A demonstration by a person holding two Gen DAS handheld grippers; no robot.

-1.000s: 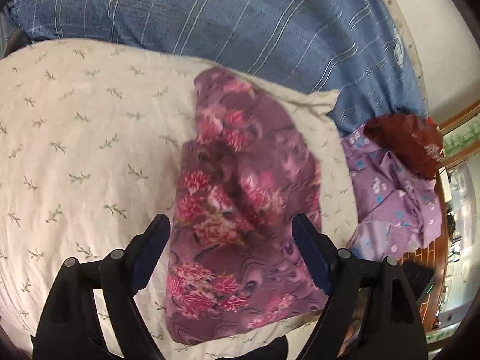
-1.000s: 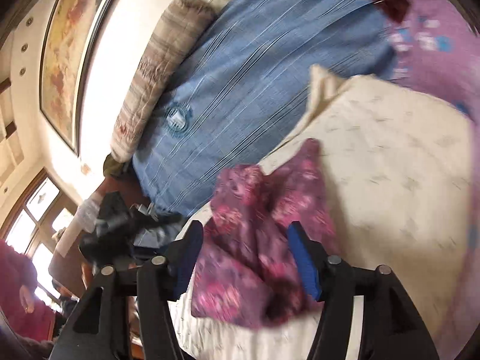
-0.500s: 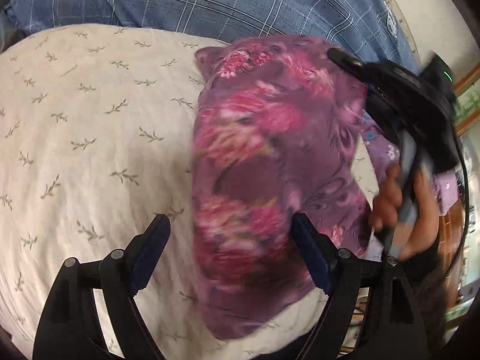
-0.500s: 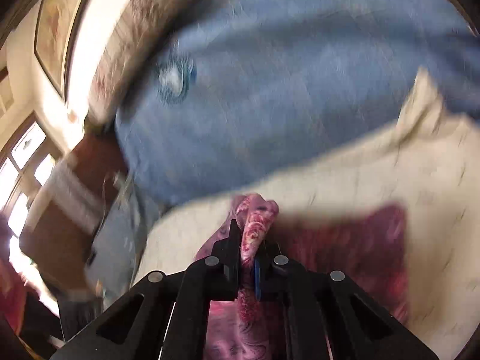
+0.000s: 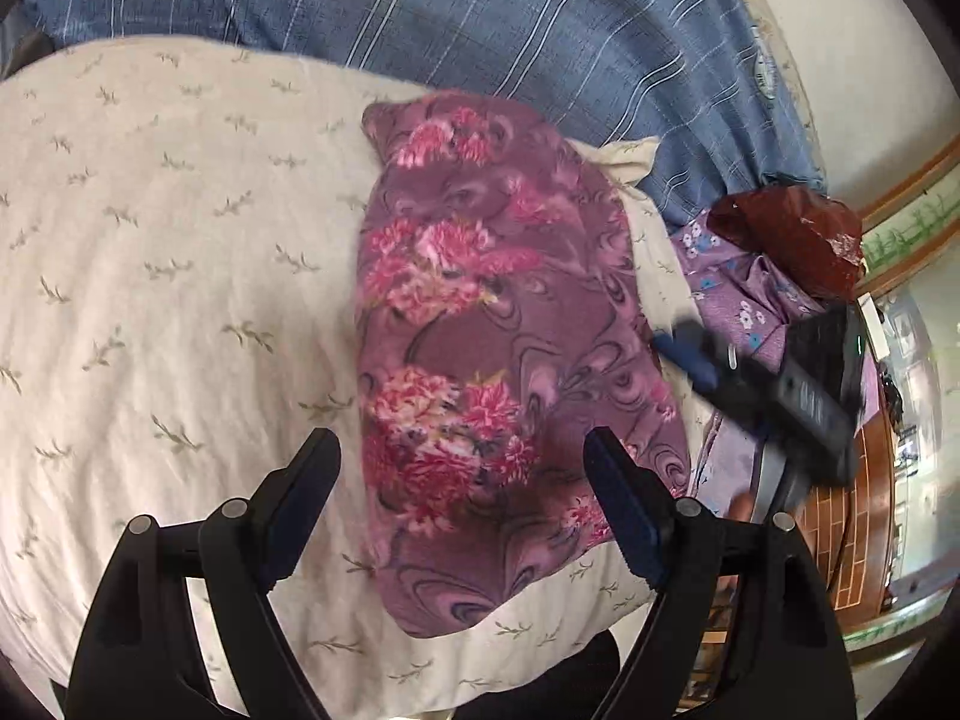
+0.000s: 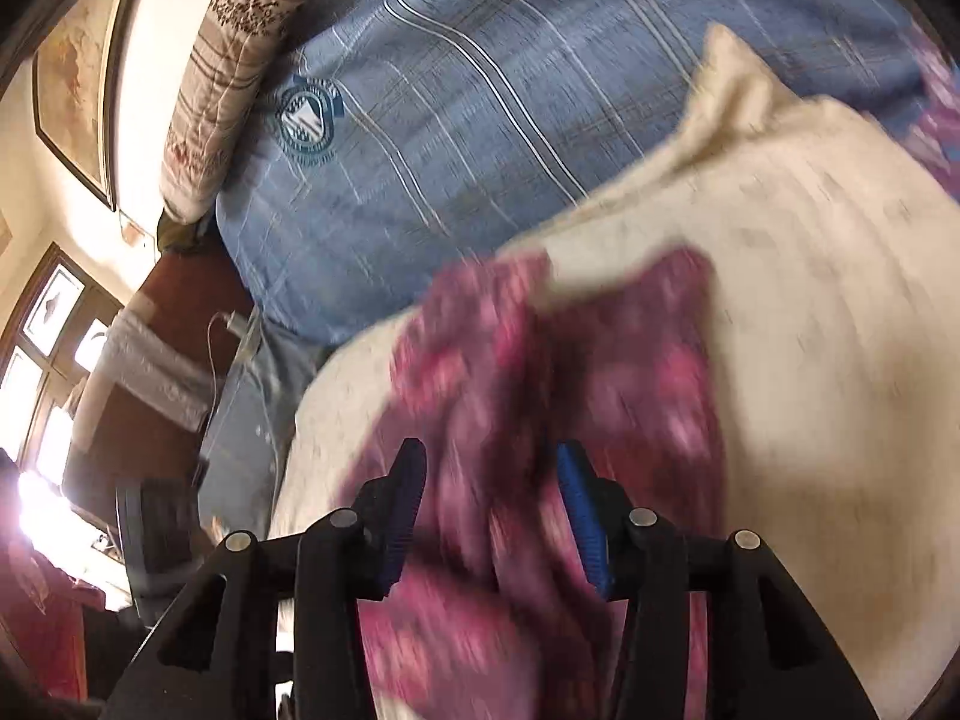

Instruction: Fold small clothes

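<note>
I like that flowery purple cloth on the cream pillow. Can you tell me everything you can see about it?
The purple floral cloth is a small, soft-looking garment, mauve with dark swirls and clusters of pink flowers. It lies folded into a long, rounded shape on the cream leaf-print pillow, fairly flat with a few wrinkles. The left gripper hangs open above its near end. The right gripper is at its edge with the jaws opening, cloth between them.

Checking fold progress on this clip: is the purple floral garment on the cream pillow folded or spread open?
Folded over. The purple floral garment lies as one narrow strip on the cream pillow, with no loose flap showing; its layers cannot be counted.
</note>
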